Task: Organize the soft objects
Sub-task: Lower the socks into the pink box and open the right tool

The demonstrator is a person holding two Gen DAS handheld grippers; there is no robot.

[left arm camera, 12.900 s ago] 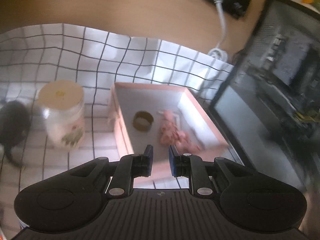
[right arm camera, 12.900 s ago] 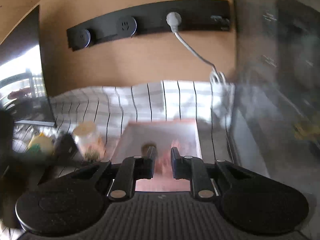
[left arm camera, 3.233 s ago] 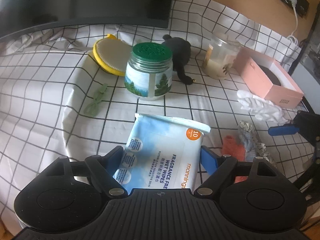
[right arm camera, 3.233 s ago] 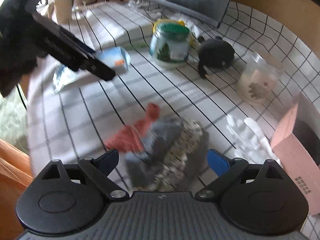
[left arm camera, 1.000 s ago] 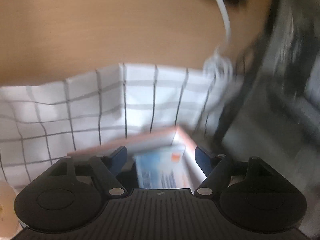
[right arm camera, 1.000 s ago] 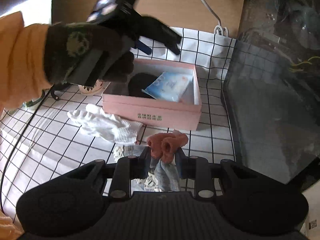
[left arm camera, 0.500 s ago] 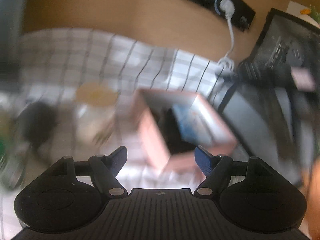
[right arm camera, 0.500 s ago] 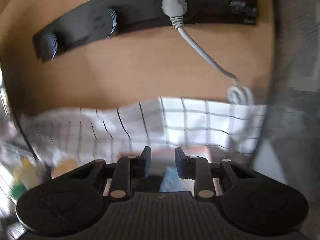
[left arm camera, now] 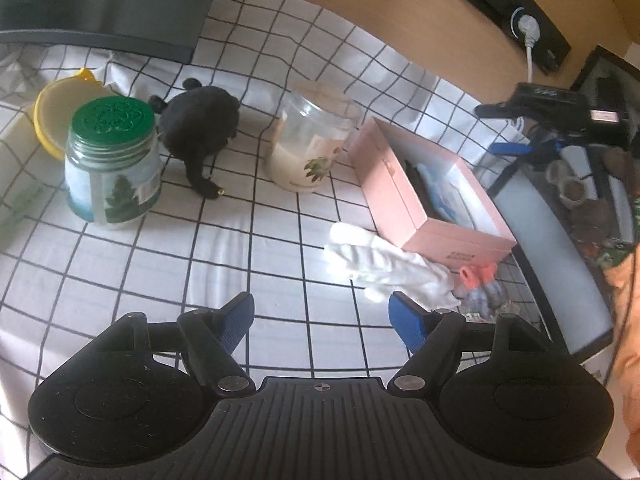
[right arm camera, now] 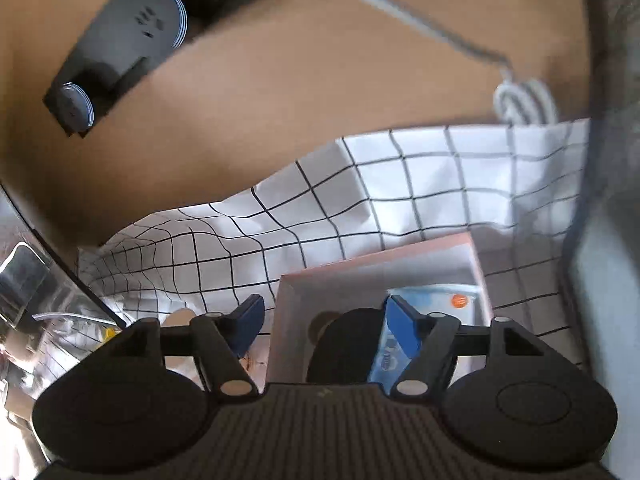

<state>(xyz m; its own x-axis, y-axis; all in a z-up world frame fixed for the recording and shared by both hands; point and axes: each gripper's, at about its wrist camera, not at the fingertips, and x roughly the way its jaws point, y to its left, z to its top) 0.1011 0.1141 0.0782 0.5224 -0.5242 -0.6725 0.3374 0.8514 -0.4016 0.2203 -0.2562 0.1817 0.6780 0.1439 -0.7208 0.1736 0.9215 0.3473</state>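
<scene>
My left gripper [left arm camera: 322, 318] is open and empty, low over the checked cloth, with the white gloves [left arm camera: 384, 268] just ahead of its right pad. Past them stands the pink box [left arm camera: 424, 236], which holds a blue wet wipes pack [left arm camera: 444, 196] and a black item. A red and grey sock bundle [left arm camera: 480, 280] lies on the cloth at the box's near corner. My right gripper [right arm camera: 324, 322] hangs over the pink box [right arm camera: 376, 272] with its jaws opening and nothing between the pads. Below it I see the wipes pack [right arm camera: 432, 304] and the black item [right arm camera: 348, 336].
A green-lidded jar [left arm camera: 112, 164], a black plush [left arm camera: 200, 124], a clear jar [left arm camera: 312, 144] and a yellow lid [left arm camera: 52, 116] stand on the left half of the cloth. A dark glass case [left arm camera: 560, 240] borders the box on the right. A wall with a socket strip [right arm camera: 120, 40] is behind.
My left gripper has pulled back from the box, leaving the wipes pack inside. My right gripper has gone from the socks to above the box and its jaws have widened.
</scene>
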